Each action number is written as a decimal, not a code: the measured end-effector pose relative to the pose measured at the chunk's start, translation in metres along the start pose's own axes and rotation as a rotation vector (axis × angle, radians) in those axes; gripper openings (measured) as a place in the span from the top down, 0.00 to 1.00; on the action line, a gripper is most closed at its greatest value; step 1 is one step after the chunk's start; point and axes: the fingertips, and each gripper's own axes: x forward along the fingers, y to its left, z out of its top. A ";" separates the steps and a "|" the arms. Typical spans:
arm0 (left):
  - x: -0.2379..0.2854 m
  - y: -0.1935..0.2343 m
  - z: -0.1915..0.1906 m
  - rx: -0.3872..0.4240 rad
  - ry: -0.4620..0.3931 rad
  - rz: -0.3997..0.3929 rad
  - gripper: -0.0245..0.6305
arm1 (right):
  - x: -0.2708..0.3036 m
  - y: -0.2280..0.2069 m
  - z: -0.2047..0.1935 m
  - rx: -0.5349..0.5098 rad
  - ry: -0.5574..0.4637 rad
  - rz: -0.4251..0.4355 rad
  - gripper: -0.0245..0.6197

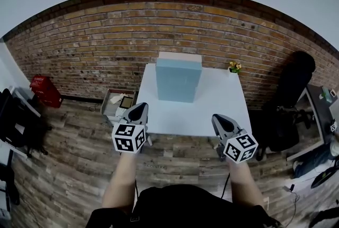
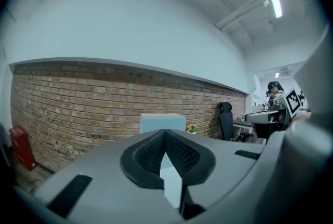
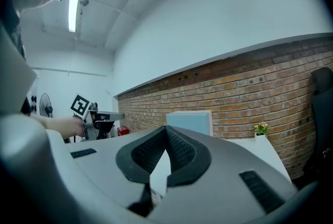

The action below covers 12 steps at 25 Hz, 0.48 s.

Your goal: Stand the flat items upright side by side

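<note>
A pale blue flat box [image 1: 178,80] stands upright at the far side of the white table [image 1: 212,110], against a white slab behind it. It also shows as the blue box [image 2: 162,122] in the left gripper view and the blue box [image 3: 190,122] in the right gripper view. My left gripper [image 1: 135,113] hovers over the table's near left edge, shut and empty, its tips together [image 2: 165,132]. My right gripper [image 1: 222,122] hangs at the near right edge, also shut with nothing in it [image 3: 166,128]. Both point at the box from a distance.
A small potted plant [image 1: 234,67] sits at the table's far right corner. A brick wall [image 1: 95,36] runs behind. A black office chair [image 1: 288,94] stands right of the table, a red can [image 1: 44,89] at the far left, and a floor tray [image 1: 117,102] left of the table.
</note>
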 end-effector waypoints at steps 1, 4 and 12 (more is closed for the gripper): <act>0.000 0.002 -0.001 -0.009 0.002 0.006 0.94 | 0.000 0.002 0.000 0.003 -0.002 -0.001 0.94; -0.003 0.003 -0.001 -0.023 0.000 0.010 0.94 | -0.003 0.009 -0.001 0.000 -0.002 -0.006 0.94; -0.011 -0.007 -0.005 -0.008 0.012 -0.025 0.94 | -0.017 0.010 -0.019 0.058 0.025 -0.038 0.94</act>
